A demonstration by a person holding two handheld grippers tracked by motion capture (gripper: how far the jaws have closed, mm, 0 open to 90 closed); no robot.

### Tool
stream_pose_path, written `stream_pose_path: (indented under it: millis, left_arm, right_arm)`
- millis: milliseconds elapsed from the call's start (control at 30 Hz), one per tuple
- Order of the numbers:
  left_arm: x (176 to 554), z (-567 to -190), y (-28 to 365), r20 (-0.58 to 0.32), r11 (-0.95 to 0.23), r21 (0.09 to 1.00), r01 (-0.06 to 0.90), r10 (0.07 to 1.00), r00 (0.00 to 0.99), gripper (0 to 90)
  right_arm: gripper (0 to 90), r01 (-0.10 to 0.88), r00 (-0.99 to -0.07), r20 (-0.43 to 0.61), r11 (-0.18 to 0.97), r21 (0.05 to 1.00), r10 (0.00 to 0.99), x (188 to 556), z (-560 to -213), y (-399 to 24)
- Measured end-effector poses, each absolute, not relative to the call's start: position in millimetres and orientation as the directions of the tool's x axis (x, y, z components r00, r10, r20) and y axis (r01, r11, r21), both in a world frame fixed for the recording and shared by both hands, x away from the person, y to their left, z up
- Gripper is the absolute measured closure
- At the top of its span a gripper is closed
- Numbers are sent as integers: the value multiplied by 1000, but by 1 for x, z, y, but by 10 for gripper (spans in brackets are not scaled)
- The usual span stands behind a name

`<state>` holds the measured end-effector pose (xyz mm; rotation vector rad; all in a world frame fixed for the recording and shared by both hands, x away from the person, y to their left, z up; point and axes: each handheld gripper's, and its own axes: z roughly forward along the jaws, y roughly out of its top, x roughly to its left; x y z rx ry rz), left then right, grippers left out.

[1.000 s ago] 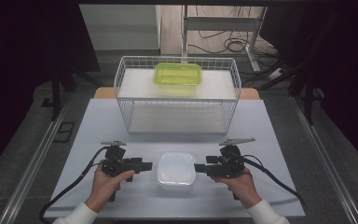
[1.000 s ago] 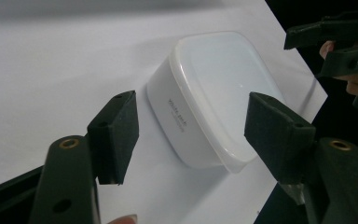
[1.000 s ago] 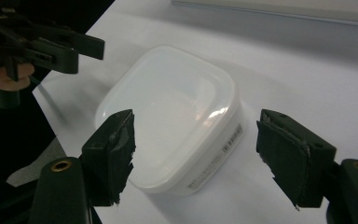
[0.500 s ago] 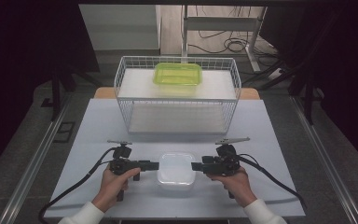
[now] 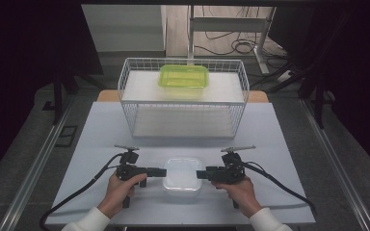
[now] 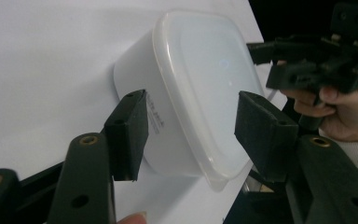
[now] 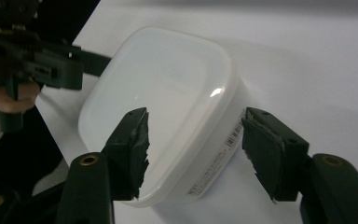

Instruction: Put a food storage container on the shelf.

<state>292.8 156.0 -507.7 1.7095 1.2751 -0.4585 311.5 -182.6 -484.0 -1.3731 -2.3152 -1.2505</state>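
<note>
Nearest, at the front edge of the white table (image 5: 101, 125), a lidded white plastic container (image 5: 182, 175) sits flat between the two hands. Left gripper (image 5: 160, 172) and right gripper (image 5: 201, 174) come at its opposite short sides, jaws turned so one goes over the lid and one down the wall. Both sets of jaws have just been closing, yet the gripper views show daylight between pads and plastic: left gripper (image 6: 191, 133) straddles the rim, right gripper (image 7: 193, 149) likewise, neither pressing yet.

Handling, judged: thin translucent box, likely light, walls springy, lid glossy and slippery. Best purchase looks to be the projecting lid rim (image 6: 205, 172), stiffest part; squeezing mid-wall could flex it or pop the lid. Two-sided lift should stay level.

Farther back, a white wire basket (image 5: 183, 98) stands mid-table, well apart from the box, holding a green lidded container (image 5: 183, 77) at its rear. Its tall front wall would need clearing.
</note>
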Motion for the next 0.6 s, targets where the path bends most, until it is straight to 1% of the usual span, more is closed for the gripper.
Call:
stream_pose_path:
  millis: [133,300,367,400,433,500,600]
  left_arm:
    - [293,-510,157,-761,-27,426,904,531,374,496]
    - [293,-513,156,-777,-28,405,914,516,360,546]
    - [294,-515,155,-785,-32,390,920,510,351,581]
    - [294,-516,154,-792,-31,383,923,504,345,603]
    - [294,-517,153,-795,-30,377,926,502,340,630]
    - [295,-518,154,-802,-20,368,930,499,328,646]
    - [294,-515,155,-797,-5,378,926,507,328,696]
  right_arm:
    - [456,818,-520,573,178,547,633,313,-487,-186]
    - [500,834,-503,585,180,521,636,314,-494,-184]
    - [543,850,-485,620,164,501,617,314,-496,-183]
    - [547,853,-480,629,161,496,612,314,-497,-183]
    - [577,857,-474,634,155,492,611,314,-497,-183]
    - [640,861,-461,647,131,491,607,314,-496,-186]
    - [656,874,-435,660,110,473,613,313,-495,-187]
